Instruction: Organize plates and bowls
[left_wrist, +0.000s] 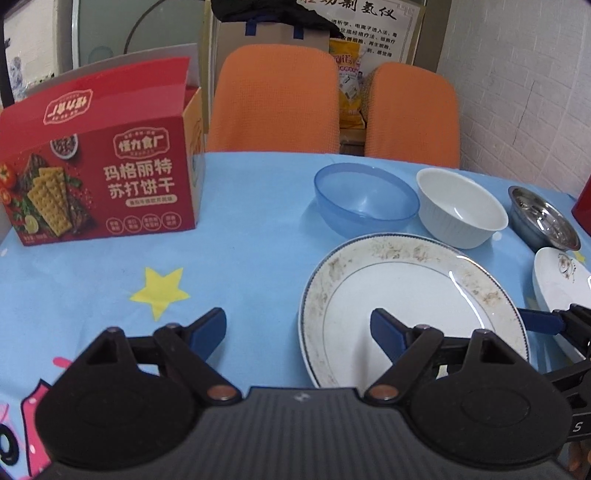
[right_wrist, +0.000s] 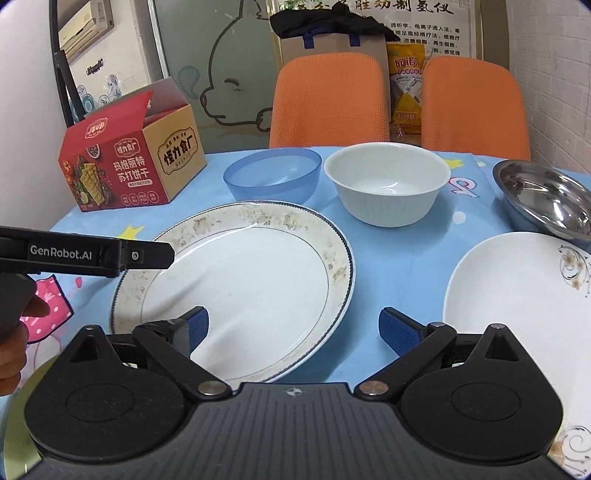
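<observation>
Both the left tongs and right tongs gape wide, at six o'clock of the rimmed plate.

1. The left gripper hovers with its jaws spread wide, its right blue pad over the near-left part of the large plate.
2. The right gripper is likewise spread wide, straddling that plate's near-right rim, holding nothing.
</observation>
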